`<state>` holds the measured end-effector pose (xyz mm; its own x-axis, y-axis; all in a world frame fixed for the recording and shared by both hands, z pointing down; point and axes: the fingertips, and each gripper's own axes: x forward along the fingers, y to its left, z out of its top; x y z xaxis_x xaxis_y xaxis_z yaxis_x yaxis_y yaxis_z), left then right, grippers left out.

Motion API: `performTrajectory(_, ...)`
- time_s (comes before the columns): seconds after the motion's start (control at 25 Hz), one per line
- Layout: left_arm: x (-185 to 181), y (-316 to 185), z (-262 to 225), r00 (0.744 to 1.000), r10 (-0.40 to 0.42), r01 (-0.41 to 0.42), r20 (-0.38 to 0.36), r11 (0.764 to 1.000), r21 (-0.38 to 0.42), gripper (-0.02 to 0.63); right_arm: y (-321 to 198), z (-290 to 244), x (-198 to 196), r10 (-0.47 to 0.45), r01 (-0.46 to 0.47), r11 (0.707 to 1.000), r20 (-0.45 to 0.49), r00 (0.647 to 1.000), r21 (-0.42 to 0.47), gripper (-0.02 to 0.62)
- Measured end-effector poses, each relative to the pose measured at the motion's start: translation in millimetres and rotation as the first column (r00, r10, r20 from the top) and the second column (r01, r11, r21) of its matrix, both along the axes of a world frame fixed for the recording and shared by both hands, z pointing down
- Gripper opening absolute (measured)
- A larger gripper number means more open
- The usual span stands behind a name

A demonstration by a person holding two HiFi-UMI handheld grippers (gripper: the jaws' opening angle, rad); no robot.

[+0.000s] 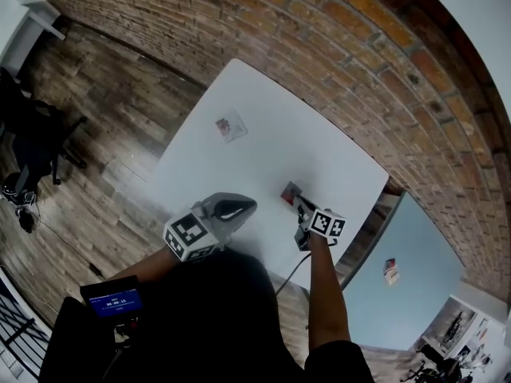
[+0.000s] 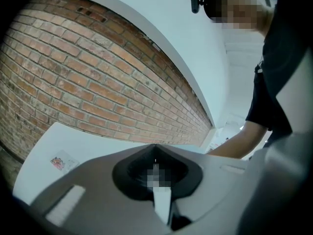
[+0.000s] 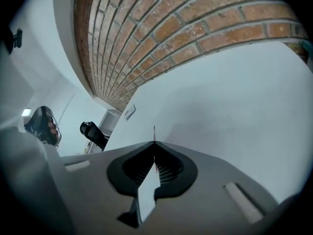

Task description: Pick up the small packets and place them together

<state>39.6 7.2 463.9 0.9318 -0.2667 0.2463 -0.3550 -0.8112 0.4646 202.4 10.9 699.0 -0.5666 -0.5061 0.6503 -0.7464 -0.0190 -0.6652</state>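
Head view alone shows both packets: a pale packet point(image 1: 231, 125), flat and square, lies far left on the smooth white tabletop point(image 1: 319, 150), and a red packet point(image 1: 290, 191) sits at the tips of the right tongs point(image 1: 297, 200). Left gripper view catches only the pale packet. Right gripper view shows the red packet as a thin edge poking from the tongs clenched on it. Grey left tongs point(image 1: 252, 203) are clenched empty, well apart from the pale packet, before a rough brick wall point(image 1: 319, 38).

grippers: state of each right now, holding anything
left gripper: closed, nothing in it
right gripper: closed on a small packet, thin edge showing at its tips
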Motion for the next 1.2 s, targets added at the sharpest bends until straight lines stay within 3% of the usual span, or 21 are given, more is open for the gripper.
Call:
performTrajectory(0.24, -1.1, -3.6, -1.0, 1.0, -0.017, 0.017, -0.016, 1.0, 0.007, 0.0, -8.7, 11.5, 4.7, 0.048, -0.044, 0.997, 0.074, 0.996, -0.066, 0.005)
performTrajectory(0.68, -14.0, -16.9, 6.3, 0.996, -0.091, 0.09, -0.02, 0.994, -0.068, 0.0, -8.6, 28.9, 15.1, -0.032, 0.026, 0.99, -0.041, 0.999, -0.139, 0.012)
performTrajectory(1.0, -15.8, -16.0, 6.5, 0.994, -0.1, 0.097, -0.032, 0.992, -0.087, 0.0, -5.4, 27.8, 17.3, -0.038, 0.028, 0.993, -0.09, 0.995, -0.11, 0.123)
performTrajectory(1.2, -12.3, -17.5, 4.6, 0.995, -0.097, 0.095, -0.03, 0.993, -0.07, 0.0, -5.1, 13.9, 29.5, -0.095, 0.089, 0.995, -0.239, 0.966, -0.034, 0.169)
